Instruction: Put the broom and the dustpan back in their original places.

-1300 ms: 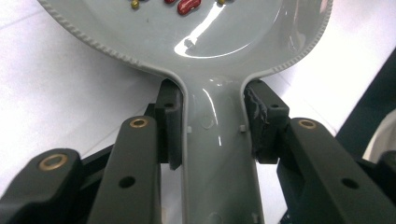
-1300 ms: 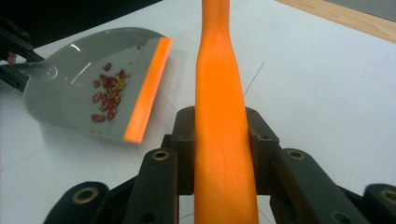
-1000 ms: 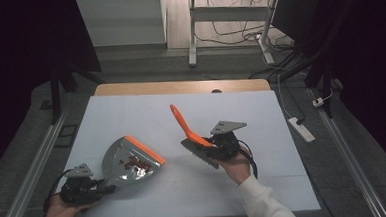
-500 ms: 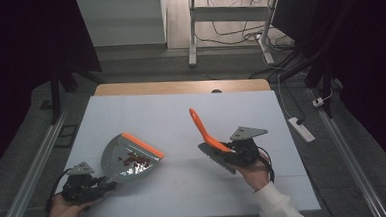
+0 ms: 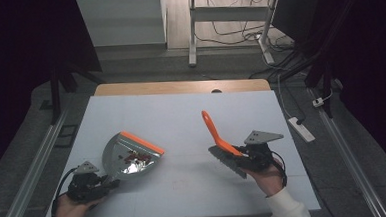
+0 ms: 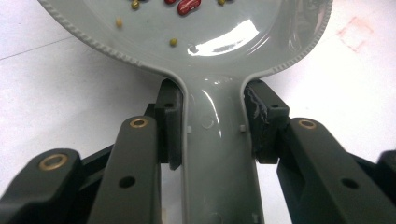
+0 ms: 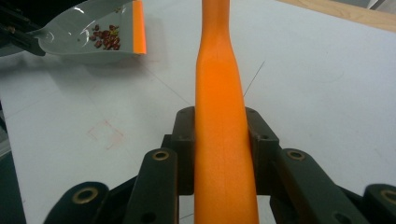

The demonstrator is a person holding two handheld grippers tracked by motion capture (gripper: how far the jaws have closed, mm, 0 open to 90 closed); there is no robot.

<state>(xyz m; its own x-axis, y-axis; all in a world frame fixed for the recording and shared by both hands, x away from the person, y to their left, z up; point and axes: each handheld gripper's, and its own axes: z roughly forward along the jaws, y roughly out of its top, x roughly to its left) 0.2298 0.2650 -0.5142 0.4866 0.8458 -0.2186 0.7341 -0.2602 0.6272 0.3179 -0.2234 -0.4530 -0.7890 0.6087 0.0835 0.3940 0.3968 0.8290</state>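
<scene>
A grey dustpan (image 5: 128,157) with an orange front lip lies at the table's front left, with red beans (image 5: 133,156) in it. My left gripper (image 5: 102,185) is shut on its grey handle (image 6: 212,154); both pads press its sides in the left gripper view, just behind the pan (image 6: 210,37). Right of centre, my right gripper (image 5: 243,153) is shut on an orange brush (image 5: 217,137), whose handle points up and away while the grey bristles touch the table. In the right gripper view the handle (image 7: 219,93) runs between the jaws, and the dustpan (image 7: 84,39) with beans (image 7: 106,37) lies at the upper left.
The white table top (image 5: 181,114) has a wooden strip (image 5: 180,86) along its far edge. A faint red square mark (image 7: 106,133) is drawn on the surface. A power strip (image 5: 300,129) lies on the floor to the right, and metal rails run along both sides.
My right hand has carried the brush to the right, away from the dustpan. The left hand and dustpan have shifted slightly leftward.
</scene>
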